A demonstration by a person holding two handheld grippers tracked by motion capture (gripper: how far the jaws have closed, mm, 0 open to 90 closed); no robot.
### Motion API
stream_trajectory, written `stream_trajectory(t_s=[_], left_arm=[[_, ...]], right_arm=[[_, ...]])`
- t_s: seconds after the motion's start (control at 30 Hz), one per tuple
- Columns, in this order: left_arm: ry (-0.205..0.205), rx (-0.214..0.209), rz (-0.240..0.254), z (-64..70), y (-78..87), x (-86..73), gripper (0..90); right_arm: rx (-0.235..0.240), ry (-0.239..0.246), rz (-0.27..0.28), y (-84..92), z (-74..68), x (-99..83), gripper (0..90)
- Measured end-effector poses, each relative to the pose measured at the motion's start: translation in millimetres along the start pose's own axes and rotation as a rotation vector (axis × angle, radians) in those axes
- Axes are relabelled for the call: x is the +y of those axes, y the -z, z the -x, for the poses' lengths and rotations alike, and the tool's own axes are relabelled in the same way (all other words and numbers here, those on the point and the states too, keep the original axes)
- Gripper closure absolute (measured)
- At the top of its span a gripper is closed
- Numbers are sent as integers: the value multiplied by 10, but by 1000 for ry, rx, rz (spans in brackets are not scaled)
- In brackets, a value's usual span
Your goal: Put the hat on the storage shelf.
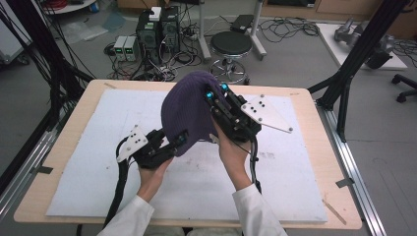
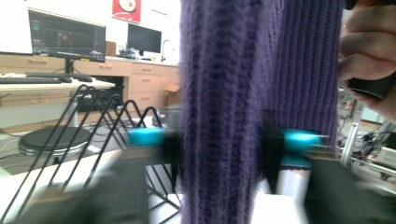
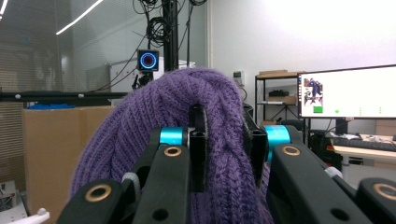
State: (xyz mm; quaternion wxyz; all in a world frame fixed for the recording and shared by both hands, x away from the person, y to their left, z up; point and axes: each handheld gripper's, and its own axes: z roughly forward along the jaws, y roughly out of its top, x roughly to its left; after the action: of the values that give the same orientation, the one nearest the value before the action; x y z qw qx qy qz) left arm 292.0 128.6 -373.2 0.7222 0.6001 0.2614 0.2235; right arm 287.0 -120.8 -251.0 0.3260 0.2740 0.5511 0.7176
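Purple knitted beanie [image 1: 189,110] hangs in the air above the white mat [image 1: 98,162], held up between both grippers over the middle of the wooden table [image 1: 314,105]. In the high view the left gripper [image 1: 181,139] reaches the beanie's lower left edge, its blue-tipped jaws closed on the knit there, with the person's left hand [image 1: 152,172] below it. The right gripper [image 1: 216,91] meets the beanie's upper right side, higher than the left one, its jaws pinching the fabric, and the right hand [image 1: 231,150] wraps the grip just below the beanie. White sleeves come in beneath both hands. Beyond the table, behind the beanie, stand a round black stool [image 1: 231,46] and a cluster of computer boxes [image 1: 157,32] with cables on the floor.

In the left gripper view the beanie [image 2: 219,93] falls as a ribbed purple column straight through the middle, and the left gripper [image 2: 224,142] has its two black jaws pressed against either side of it, narrowly apart with only the knit between them. The other hand [image 2: 369,51] shows to the right of the beanie. To its left sit a black wire rack [image 2: 93,126] and a dark monitor [image 2: 65,35].

In the right gripper view the beanie [image 3: 154,130] bulges up as a rounded purple mound, and the right gripper [image 3: 228,140] clamps a thick fold of it between its jaws, which stand a little apart around the bunched wool. A lit monitor [image 3: 348,91] glows to the right of the beanie.
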Motion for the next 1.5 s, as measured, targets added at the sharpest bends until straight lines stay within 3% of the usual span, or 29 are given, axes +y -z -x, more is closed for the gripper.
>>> stream_trajectory(t_s=[0.07,0.17,0.4,0.53,0.67,0.9,1.13,1.5], left_arm=[[32,13,-9,-46,0,3,795],[45,22,-12,-85,-2,1,816],[18,-10,-38,-127,-12,-11,821],[-7,2,-58,-176,10,40,821],[21,30,-23,-239,7,191,823],[-27,55,-30,-307,-142,387,823],[-52,91,-46,-423,-289,581,821],[-53,95,-40,-528,-428,862,817]], right_arm=[[-4,2,-1,16,14,-2,779],[-11,3,-7,37,36,-14,779],[-34,24,-28,57,108,-26,776],[-59,51,-56,56,167,-30,776],[-75,44,-48,47,256,-22,776],[-50,113,-22,-80,390,102,774],[-32,177,-55,-288,541,269,774],[-34,253,-43,-496,634,504,768]])
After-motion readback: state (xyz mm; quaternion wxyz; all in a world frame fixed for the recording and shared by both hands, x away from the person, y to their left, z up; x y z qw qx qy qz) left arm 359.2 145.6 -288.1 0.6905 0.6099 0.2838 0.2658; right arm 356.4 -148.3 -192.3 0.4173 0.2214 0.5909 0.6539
